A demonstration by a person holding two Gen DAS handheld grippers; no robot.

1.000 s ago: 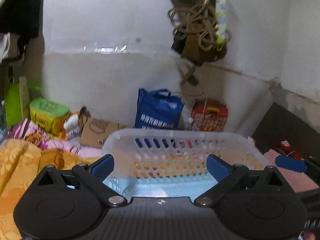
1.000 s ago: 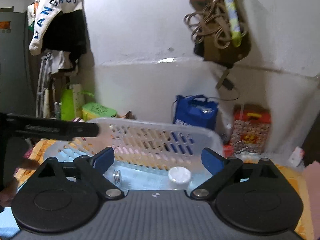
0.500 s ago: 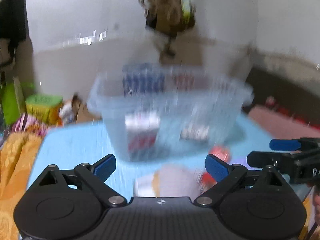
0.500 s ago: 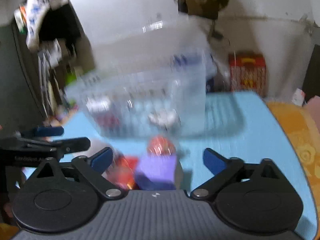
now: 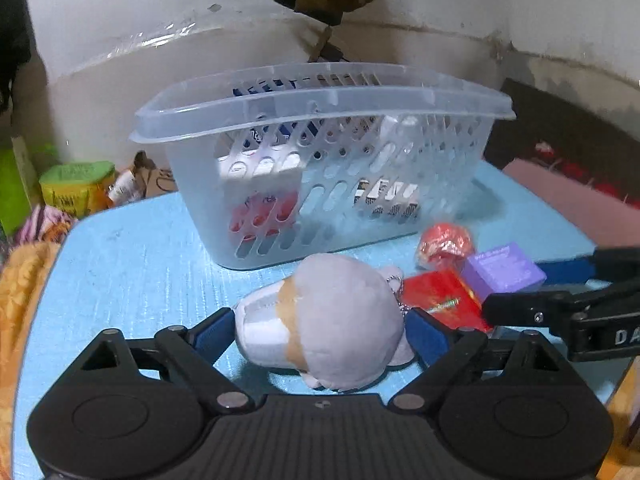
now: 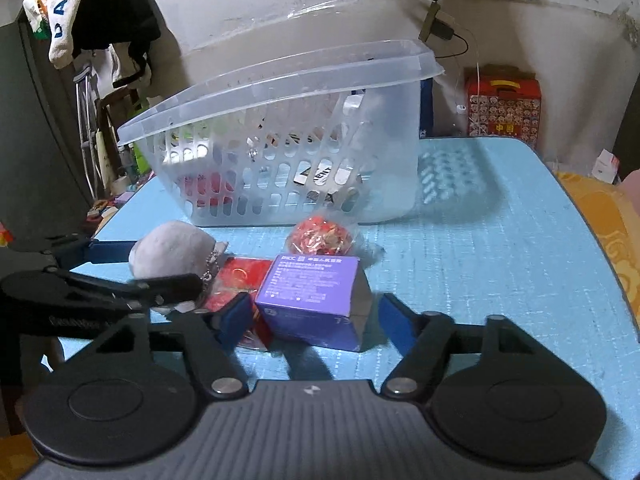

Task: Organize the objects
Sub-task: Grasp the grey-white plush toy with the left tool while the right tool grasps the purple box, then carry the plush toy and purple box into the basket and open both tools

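A clear slotted plastic basket [image 5: 316,96] [image 6: 280,76] stands on the blue table with several boxes inside. In front of it lie a grey plush toy [image 5: 336,316] [image 6: 176,256], a red packet [image 5: 440,296] [image 6: 236,276], a purple box [image 5: 504,270] [image 6: 312,296] and a red wrapped ball [image 5: 444,244] [image 6: 320,236]. My left gripper [image 5: 320,332] is open with its fingers on either side of the plush toy. My right gripper [image 6: 316,320] is open with its fingers on either side of the purple box.
The blue table [image 5: 132,264] [image 6: 500,240] ends at a white wall. Left of it are a green box [image 5: 76,184] and orange bedding [image 5: 20,280]. A red patterned box [image 6: 504,108] stands at the back right. Clothes [image 6: 92,12] hang at the left.
Both grippers have dropped from basket height down to the table. The loose items in front of the basket now lie between the fingers; both grippers stay open.
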